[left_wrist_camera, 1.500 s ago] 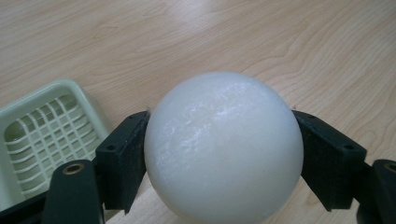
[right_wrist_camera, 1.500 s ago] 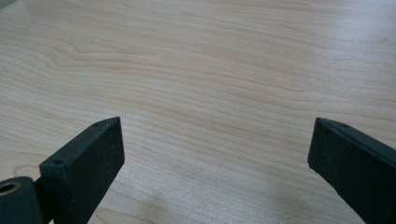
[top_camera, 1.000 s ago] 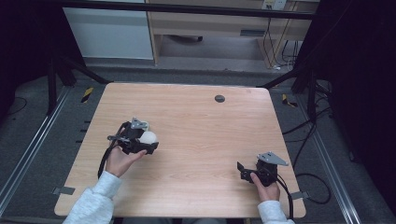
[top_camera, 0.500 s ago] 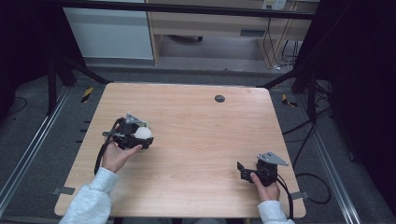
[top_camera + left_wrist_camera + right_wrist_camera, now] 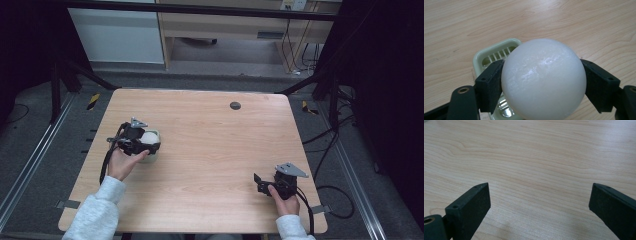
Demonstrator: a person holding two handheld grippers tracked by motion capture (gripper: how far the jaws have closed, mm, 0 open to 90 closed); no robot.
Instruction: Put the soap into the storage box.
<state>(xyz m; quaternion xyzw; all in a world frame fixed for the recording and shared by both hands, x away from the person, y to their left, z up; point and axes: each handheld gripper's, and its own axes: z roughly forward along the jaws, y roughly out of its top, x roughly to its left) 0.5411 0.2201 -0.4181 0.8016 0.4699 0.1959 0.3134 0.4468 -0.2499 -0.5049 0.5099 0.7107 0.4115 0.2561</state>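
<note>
Right now the left gripper (image 5: pixel 541 82) holds a white ball (image 5: pixel 543 80) — its two black jaws press on the ball's sides. The ball hangs just above a small pale green tray (image 5: pixel 491 53) with slits in its floor. The tray sits on the wooden table (image 5: pixel 215 150), near the left side.

The step looks like putting the ball into the tray. To do it well, I think the hand should line the ball up over the middle of the tray, go down slowly, and let go only when the ball touches the bottom. A ball rolls, so dropping it from high up could make it bounce out. The tray looks light too, so a bump from a jaw could push it away.

The right gripper (image 5: pixel 539 202) has its jaws wide apart and holds nothing. Under it is bare wood. In the high view it rests near the right front corner of the table, well apart from the ball.

The left gripper view shows the tray's slits and the shine on the ball — the high view is too far off for that. The high view shows both hands, a small dark round spot (image 5: pixel 235 105) near the far edge of the table, and how far apart the grippers are.
</note>
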